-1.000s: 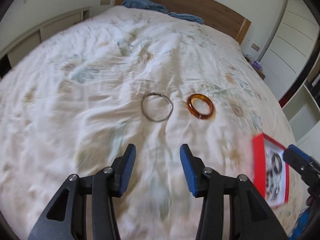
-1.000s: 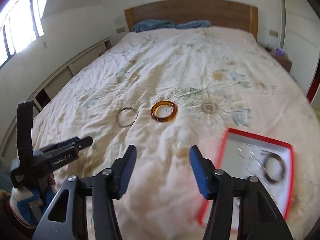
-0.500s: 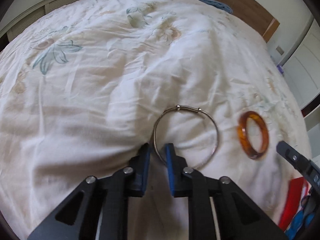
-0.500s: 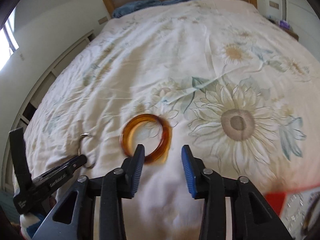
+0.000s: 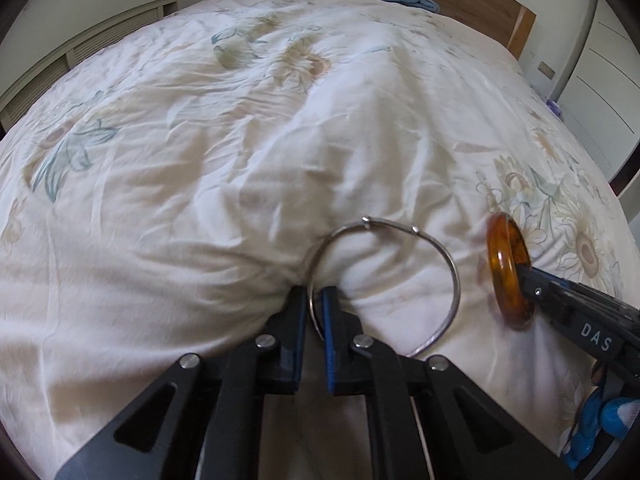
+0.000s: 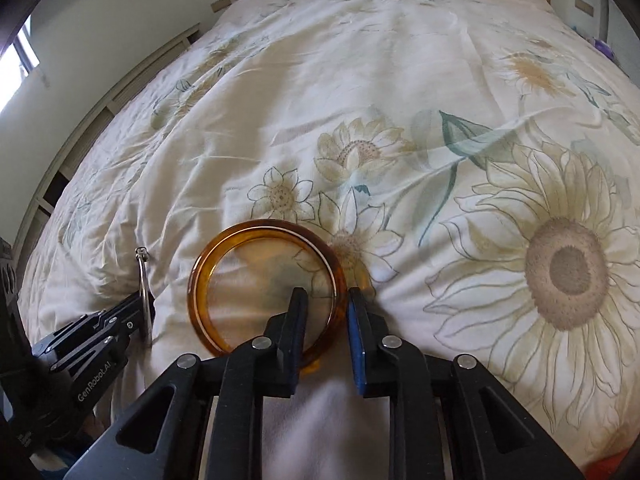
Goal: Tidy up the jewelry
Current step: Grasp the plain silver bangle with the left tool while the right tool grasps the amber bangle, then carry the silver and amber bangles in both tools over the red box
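You can read two bits of lettering, both in white on black gripper bodies. In your left wrist view, the right gripper (image 5: 524, 280) coming in from the right edge shows the letters "DAS" on its side; anything further along that side is cut off by the frame edge. In your right wrist view, the left gripper (image 6: 142, 312) at the lower left carries "GenRobot.AI" along its arm. A smaller white marking lower on that same body is too blurred to read.
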